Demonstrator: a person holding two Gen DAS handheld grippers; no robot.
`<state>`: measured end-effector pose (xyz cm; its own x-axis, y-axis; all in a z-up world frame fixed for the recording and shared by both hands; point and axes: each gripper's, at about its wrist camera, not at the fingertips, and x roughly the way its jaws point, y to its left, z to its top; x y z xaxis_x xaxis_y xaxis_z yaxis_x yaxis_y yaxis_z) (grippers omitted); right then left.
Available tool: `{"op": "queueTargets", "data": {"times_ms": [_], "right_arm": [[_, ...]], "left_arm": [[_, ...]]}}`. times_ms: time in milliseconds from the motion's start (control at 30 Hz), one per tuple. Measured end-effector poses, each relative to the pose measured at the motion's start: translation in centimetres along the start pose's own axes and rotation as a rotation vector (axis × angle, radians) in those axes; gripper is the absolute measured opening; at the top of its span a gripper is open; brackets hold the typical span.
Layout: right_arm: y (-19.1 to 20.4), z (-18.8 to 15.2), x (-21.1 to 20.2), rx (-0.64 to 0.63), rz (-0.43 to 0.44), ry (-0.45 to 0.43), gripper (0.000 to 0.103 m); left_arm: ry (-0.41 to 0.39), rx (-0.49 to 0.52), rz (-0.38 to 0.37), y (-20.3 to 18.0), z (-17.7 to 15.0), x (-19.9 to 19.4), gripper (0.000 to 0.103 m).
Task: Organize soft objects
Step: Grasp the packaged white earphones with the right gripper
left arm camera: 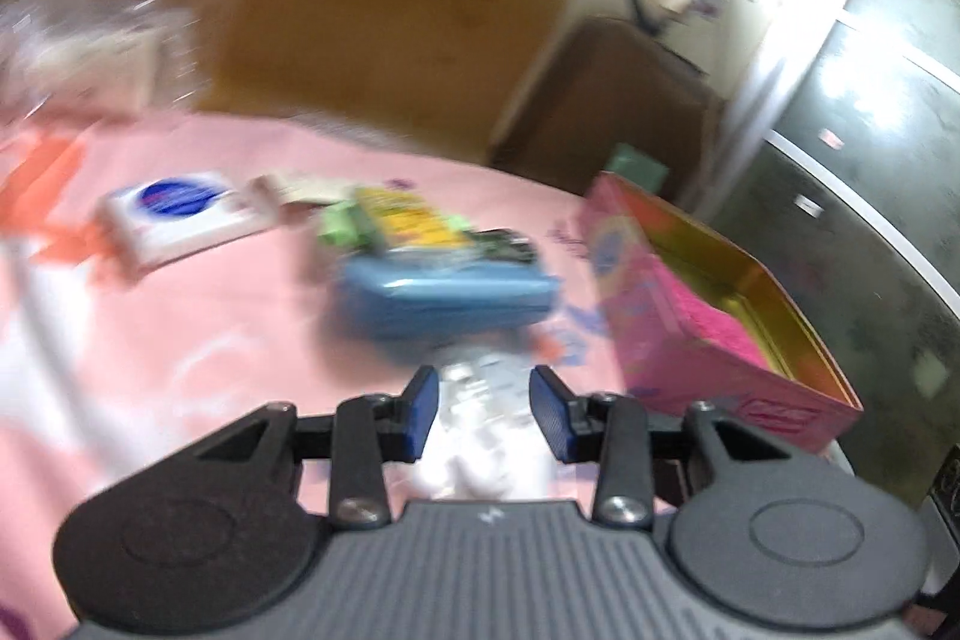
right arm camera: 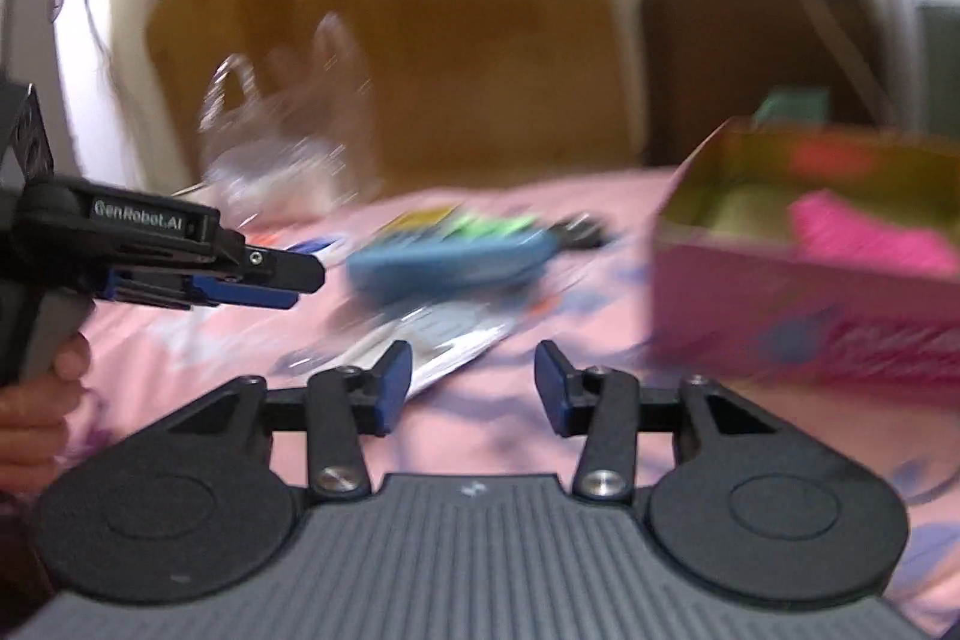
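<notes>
Left wrist view, blurred by motion: a blue pouch (left arm camera: 447, 289) lies at the centre of the frame on a pink sheet (left arm camera: 198, 322). Just behind it sits a green-and-yellow packet (left arm camera: 408, 217), its print too smeared to read. Below the pouch, a white plastic packet (left arm camera: 480, 418) shows between the fingers of the left gripper (left arm camera: 487, 412), whose jaws are spread; whether the pads touch the packet cannot be told. At centre left lies a white pack (left arm camera: 180, 217) with a dark blue round label, unreadable. At right stands an open pink box (left arm camera: 714, 316) with a gold lining and something bright pink inside.

Right wrist view: the right gripper (right arm camera: 474, 388) has its jaws spread over the sheet, gripping nothing, with the white packet (right arm camera: 432, 340) near its left finger. The blue pouch (right arm camera: 447, 265) lies above it at centre, the pink box (right arm camera: 804, 292) at right. At left, the left gripper (right arm camera: 282, 289) is seen side-on, marked "GenRobot.AI", held by a hand (right arm camera: 36, 400). A clear plastic bag (right arm camera: 270, 148) sits at upper left.
</notes>
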<state>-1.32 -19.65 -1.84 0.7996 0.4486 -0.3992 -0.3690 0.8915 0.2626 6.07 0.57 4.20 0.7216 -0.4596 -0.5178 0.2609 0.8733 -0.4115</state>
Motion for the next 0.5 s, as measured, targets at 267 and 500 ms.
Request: {"op": "queueTargets", "data": {"times_ms": [267, 500], "right_arm": [[0.4, -1.2, 2.7, 0.247, 0.118, 0.160, 0.050], [-0.1, -1.2, 2.9, 0.329, 0.157, 0.169, 0.050]], "left_arm": [[0.020, -0.114, -0.020, 4.6, -1.3, -1.0, 0.034], [0.081, -0.100, -0.082, 3.7, -2.2, 1.6, 0.045]]}}
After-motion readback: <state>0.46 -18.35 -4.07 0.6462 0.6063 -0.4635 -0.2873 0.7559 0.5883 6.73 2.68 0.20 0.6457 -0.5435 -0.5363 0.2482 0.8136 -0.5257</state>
